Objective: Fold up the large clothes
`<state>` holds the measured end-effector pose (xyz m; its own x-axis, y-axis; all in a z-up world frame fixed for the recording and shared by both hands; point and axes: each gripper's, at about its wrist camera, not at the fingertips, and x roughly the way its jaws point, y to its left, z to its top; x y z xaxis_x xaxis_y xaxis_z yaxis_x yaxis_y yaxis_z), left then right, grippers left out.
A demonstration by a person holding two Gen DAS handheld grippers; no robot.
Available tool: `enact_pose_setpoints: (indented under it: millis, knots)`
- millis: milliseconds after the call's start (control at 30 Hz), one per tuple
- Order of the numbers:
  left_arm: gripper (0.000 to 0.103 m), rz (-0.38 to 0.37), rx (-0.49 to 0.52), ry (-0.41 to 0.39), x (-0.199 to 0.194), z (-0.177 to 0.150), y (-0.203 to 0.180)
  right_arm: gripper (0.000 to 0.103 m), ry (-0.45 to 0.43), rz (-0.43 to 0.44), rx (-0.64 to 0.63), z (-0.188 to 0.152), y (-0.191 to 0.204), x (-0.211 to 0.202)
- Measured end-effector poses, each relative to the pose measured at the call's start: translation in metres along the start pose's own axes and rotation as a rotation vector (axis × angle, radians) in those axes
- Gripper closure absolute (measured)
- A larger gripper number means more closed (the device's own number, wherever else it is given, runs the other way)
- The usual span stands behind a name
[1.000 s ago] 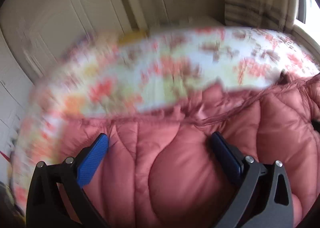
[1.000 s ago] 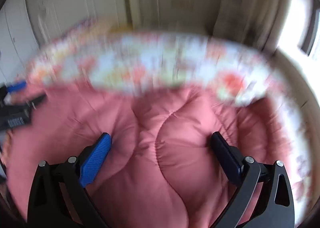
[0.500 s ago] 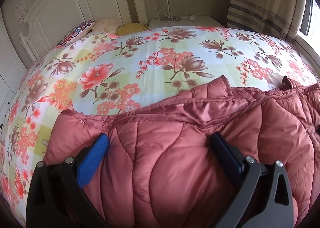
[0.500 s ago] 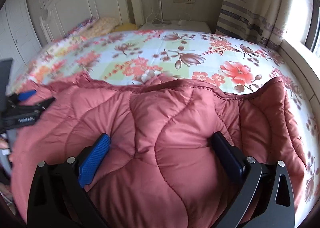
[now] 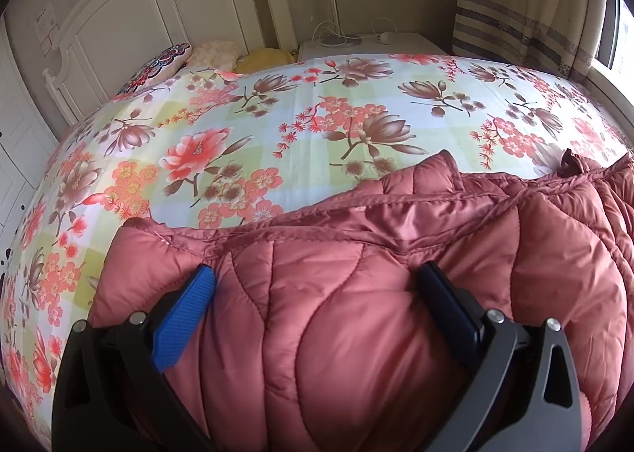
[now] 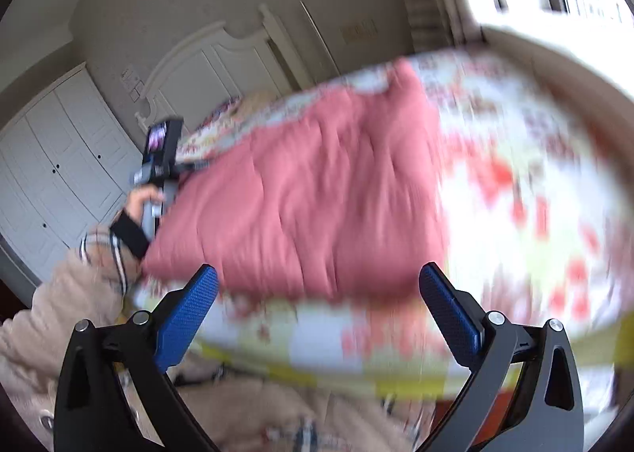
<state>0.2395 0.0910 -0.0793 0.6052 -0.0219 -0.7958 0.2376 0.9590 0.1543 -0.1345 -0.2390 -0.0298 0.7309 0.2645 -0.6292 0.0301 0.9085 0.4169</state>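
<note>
A pink quilted puffer coat (image 5: 376, 293) lies folded on the floral bed sheet (image 5: 277, 127). My left gripper (image 5: 317, 293) is open, its blue-padded fingers spread over the coat's left part, pressed on or just above it. In the blurred right wrist view the coat (image 6: 309, 190) lies across the bed. My right gripper (image 6: 317, 293) is open and empty, pulled back off the coat near the bed's front edge. The left gripper's body (image 6: 158, 159) and the person's hand show at the coat's left end.
A white headboard (image 5: 158, 0) and pillows (image 5: 158, 63) stand at the far end of the bed. A white nightstand (image 5: 368, 44) with a cable and a striped curtain (image 5: 527, 8) are at the back right. White wardrobe doors (image 6: 59, 159) stand at the left.
My right gripper has lifted off the coat and swung back and away, tilting its view. My left gripper has stayed on the coat. The coat has settled on the bed.
</note>
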Motion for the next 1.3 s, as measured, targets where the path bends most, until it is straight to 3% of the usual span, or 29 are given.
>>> enact_pose_setpoints:
  millis: [100,167,333,400,567,633,733,867,967,1100,1133,1200,1233,1267,1300]
  knots:
    - [0.002,0.001,0.000,0.000,0.000,0.000,0.000,0.007,0.027,0.040,0.024,-0.011,0.000,0.011]
    - [0.002,0.002,0.002,0.000,0.000,0.000,0.000,0.013,0.025,0.029,0.023,-0.009,0.008,0.016]
    - [0.002,0.003,0.003,-0.001,0.000,0.000,-0.001,0.013,-0.153,-0.009,-0.098,0.028,0.056,0.007]
    - [0.002,0.001,0.001,-0.001,0.000,0.001,0.000,0.013,-0.173,0.002,-0.162,0.049,0.080,0.019]
    - [0.002,-0.005,-0.002,0.004,0.000,0.001,0.001,0.013,-0.077,-0.052,-0.306,0.076,0.138,0.099]
    - [0.002,-0.006,-0.003,0.004,0.000,0.001,0.002,0.013,-0.013,-0.141,-0.386,0.077,0.160,0.141]
    - [0.002,-0.012,-0.012,0.003,0.001,0.001,0.003,0.004,0.124,-0.269,-0.539,0.058,0.174,0.196]
    - [0.002,-0.009,-0.007,0.002,0.001,0.001,0.002,0.004,0.168,-0.245,-0.499,0.057,0.163,0.198]
    - [0.002,-0.006,-0.006,0.001,0.001,0.001,0.001,0.005,0.219,-0.217,-0.500,0.076,0.166,0.187]
    - [0.002,-0.003,-0.006,-0.001,0.001,0.001,0.001,0.005,0.060,-0.310,-0.444,0.134,0.150,0.176]
    - [0.002,-0.005,-0.008,-0.001,0.001,0.000,0.001,0.005,0.059,-0.344,-0.403,0.152,0.136,0.185]
    - [0.002,-0.004,-0.007,-0.002,0.001,0.000,0.001,0.005,0.160,-0.326,-0.310,0.171,0.105,0.213]
    - [0.002,-0.007,-0.012,-0.002,0.001,0.001,0.002,0.004,0.269,-0.302,-0.246,0.171,0.080,0.238]
    - [0.002,-0.008,-0.014,-0.002,0.001,0.000,0.002,0.004,0.304,-0.270,-0.214,0.166,0.064,0.250]
    - [0.002,-0.010,-0.014,-0.002,0.001,0.001,0.002,0.004,0.282,-0.245,-0.210,0.164,0.061,0.249]
